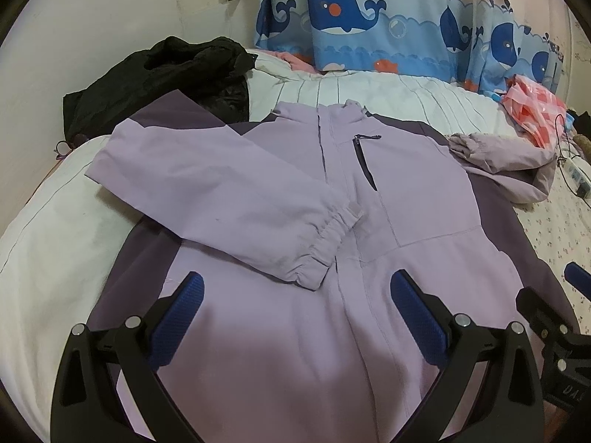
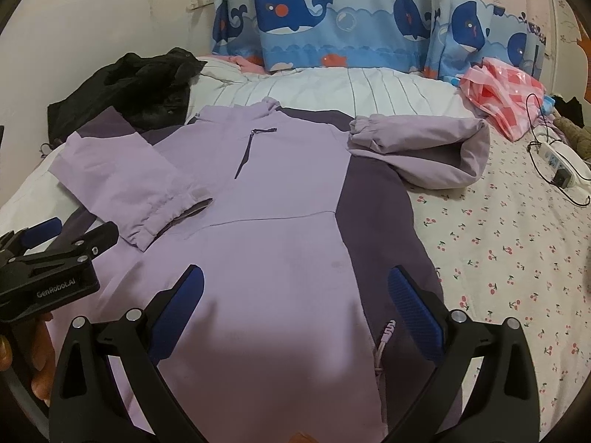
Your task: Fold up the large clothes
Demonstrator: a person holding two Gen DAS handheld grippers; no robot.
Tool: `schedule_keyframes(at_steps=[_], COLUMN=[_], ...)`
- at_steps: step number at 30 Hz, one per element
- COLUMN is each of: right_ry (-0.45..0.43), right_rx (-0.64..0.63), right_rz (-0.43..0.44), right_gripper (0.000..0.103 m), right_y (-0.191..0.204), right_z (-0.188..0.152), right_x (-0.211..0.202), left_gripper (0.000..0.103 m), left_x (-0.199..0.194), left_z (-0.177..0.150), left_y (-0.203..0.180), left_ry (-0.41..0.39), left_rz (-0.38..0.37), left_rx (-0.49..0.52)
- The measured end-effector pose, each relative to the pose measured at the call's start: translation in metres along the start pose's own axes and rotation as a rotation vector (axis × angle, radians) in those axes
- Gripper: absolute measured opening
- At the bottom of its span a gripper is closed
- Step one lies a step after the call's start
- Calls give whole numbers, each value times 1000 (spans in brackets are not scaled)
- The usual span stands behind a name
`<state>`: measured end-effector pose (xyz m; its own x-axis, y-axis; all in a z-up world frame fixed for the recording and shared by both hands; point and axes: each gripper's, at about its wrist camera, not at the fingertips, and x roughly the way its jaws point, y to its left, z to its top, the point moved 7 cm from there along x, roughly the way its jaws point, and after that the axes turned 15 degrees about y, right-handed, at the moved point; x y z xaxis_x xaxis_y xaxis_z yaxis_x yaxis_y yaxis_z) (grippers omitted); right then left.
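Jacket, lilac with dark purple panels, lay front-up across the centre of both frames on the bed. At left, one sleeve was already folded across the chest; at right, the other sleeve remained bunched beside the shoulder. Left gripper and right gripper both hovered over the hem with fingers spread wide, holding nothing.

Risk: slippery fabric could drag the folded sleeve off if the hem is lifted unevenly. Black garment, upper left, touched the shoulder and might snag.

Only the right wrist view showed the hem drawcord and the bunched sleeve's full loop.
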<state>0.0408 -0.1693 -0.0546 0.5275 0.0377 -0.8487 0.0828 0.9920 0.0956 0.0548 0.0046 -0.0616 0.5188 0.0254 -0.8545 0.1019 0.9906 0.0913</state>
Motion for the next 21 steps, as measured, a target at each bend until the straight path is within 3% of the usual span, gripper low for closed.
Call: schedule_keyframes(at_steps=[21], right_ry=[6], right_rx=[14], right_rz=[-34], right_gripper=[96], right_y=[-8], right_z=[1], right_x=[0], left_gripper=[97], left_x=[3], left_z=[-2], left_y=[-6], left_ry=[11], left_rz=[-10], left_rx=[16])
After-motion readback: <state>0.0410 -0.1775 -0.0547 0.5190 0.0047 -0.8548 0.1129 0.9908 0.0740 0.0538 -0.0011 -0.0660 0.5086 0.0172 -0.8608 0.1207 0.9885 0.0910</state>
